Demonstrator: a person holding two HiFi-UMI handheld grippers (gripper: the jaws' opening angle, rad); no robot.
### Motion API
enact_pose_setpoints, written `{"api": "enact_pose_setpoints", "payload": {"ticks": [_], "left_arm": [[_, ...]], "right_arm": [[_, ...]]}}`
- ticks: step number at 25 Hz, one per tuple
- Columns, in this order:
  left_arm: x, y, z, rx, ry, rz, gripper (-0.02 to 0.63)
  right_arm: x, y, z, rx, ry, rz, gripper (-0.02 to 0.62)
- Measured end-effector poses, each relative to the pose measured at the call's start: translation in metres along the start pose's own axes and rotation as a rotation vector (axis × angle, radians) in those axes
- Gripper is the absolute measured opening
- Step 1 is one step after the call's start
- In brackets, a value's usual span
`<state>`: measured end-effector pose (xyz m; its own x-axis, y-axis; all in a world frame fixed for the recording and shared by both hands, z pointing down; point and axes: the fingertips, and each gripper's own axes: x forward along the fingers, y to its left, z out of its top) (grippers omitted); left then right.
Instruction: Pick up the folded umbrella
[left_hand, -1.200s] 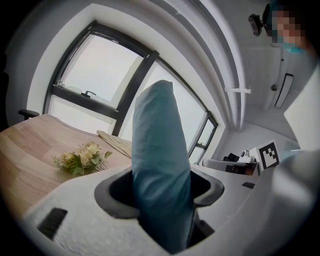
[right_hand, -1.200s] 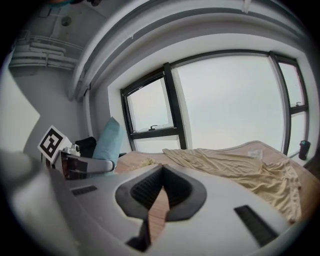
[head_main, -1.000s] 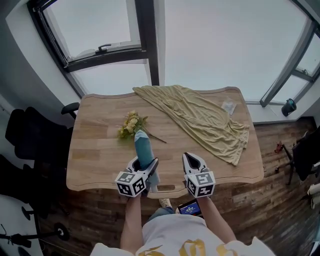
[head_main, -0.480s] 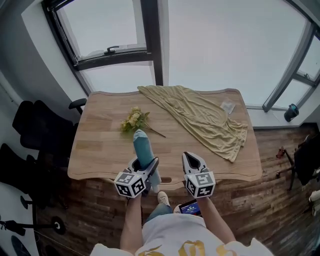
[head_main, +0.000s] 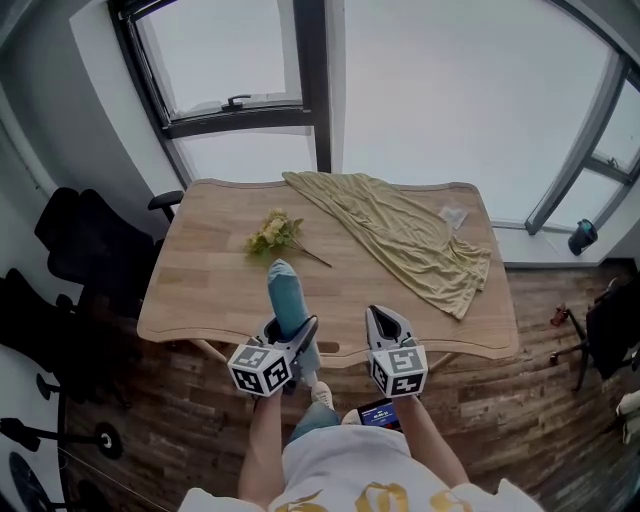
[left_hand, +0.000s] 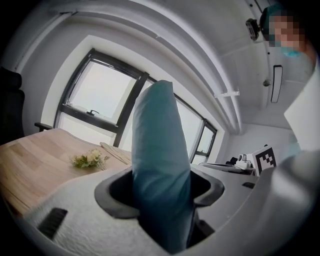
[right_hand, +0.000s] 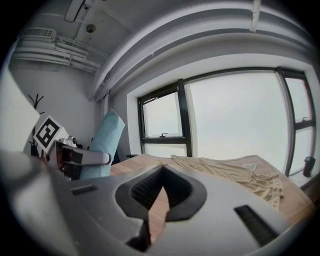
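1. The folded umbrella (head_main: 288, 300) is being pinched between the jaws of the left gripper (head_main: 298, 338). Its teal length is being held up and forward beyond them, clear of the table (head_main: 215, 290).
2. The jaws of the right gripper (head_main: 379, 313) are being kept pressed together at their tips, and nothing is being held between them.
3. Against a second ago, both grippers are being drawn back from the table. Their marker cubes were then being seen over its near edge. They are now being seen over the wooden floor (head_main: 480, 400), with only the jaws reaching past that edge.
4. The umbrella's tip was then being seen just beside the bunch of flowers (head_main: 272, 233). It is now being seen apart from it, with bare table between.
5. The grip on the umbrella is being held unchanged. The flowers and the yellow cloth (head_main: 410, 235) are being left where they lay.
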<state>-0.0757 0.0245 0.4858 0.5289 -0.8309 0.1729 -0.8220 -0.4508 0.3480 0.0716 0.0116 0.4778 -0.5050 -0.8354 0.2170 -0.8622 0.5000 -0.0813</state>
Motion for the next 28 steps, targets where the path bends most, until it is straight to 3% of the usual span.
{"api": "enact_pose_setpoints", "payload": {"ticks": [28], "left_arm": [[-0.013, -0.005, -0.002, -0.019, -0.012, 0.013, 0.281]], "right_arm": [[-0.008, 0.014, 0.0, -0.028, 0.005, 0.033, 0.009]]}}
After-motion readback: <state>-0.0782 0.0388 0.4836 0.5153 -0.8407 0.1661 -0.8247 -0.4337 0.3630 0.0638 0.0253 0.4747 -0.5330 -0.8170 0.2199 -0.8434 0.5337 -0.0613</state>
